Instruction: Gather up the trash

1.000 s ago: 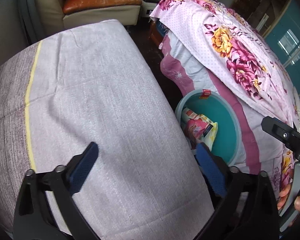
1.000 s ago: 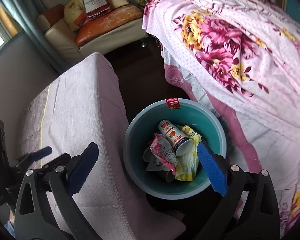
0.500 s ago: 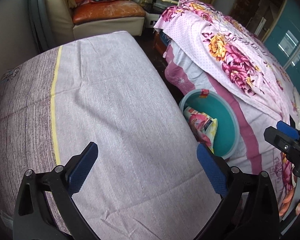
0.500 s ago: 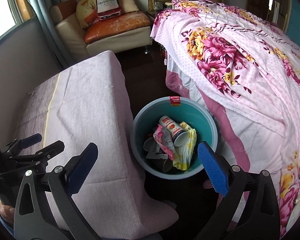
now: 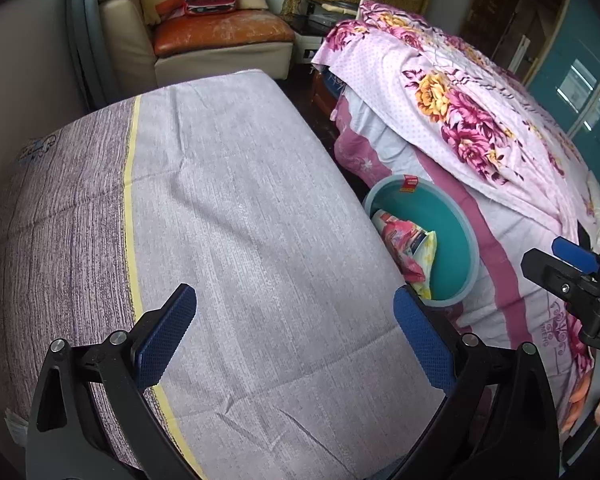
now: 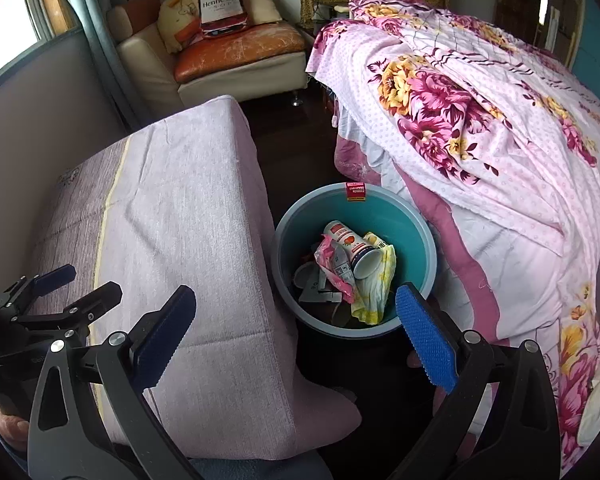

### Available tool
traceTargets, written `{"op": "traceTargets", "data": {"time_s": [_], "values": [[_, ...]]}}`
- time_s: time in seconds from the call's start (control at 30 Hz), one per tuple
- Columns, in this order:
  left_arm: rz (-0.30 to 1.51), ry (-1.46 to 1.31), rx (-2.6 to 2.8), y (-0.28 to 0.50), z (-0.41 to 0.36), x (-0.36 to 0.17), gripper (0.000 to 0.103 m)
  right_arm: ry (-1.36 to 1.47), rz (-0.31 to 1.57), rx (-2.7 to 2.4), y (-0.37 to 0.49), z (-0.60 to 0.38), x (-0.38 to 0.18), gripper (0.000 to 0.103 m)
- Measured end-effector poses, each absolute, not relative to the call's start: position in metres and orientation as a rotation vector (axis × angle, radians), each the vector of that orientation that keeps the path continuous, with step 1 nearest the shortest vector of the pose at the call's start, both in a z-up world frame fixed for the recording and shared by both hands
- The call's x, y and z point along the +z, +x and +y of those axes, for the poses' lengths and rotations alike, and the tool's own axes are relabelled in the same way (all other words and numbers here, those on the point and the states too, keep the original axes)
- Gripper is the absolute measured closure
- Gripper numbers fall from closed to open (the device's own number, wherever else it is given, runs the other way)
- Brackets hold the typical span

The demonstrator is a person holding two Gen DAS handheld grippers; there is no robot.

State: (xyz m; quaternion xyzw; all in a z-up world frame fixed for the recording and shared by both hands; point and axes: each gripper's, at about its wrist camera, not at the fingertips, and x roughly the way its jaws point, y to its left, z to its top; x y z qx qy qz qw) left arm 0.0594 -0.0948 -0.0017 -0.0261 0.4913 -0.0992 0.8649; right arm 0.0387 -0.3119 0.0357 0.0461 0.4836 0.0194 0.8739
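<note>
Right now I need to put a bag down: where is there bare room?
The lilac cloth-covered top is bare from its yellow stripe to the edge by the teal bin. The bin's bottom is crowded with wrappers and a cup.

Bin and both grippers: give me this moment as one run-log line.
left gripper: open, empty, over cloth-covered table | right gripper: open, empty, near bin | bin: on floor, holds cup and wrappers

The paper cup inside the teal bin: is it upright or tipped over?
Tipped over. The paper cup lies on its side on wrappers in the bin, open mouth facing the camera.
</note>
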Motion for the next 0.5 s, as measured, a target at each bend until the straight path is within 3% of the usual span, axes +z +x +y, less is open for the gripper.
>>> {"op": "traceTargets", "data": {"time_s": [0.5], "values": [[1.010, -0.047, -0.203, 0.0585, -0.0950, -0.0068, 0.004, 0.115, 1.030, 0.028, 0.0428, -0.3148, 0.0285, 0.007]]}}
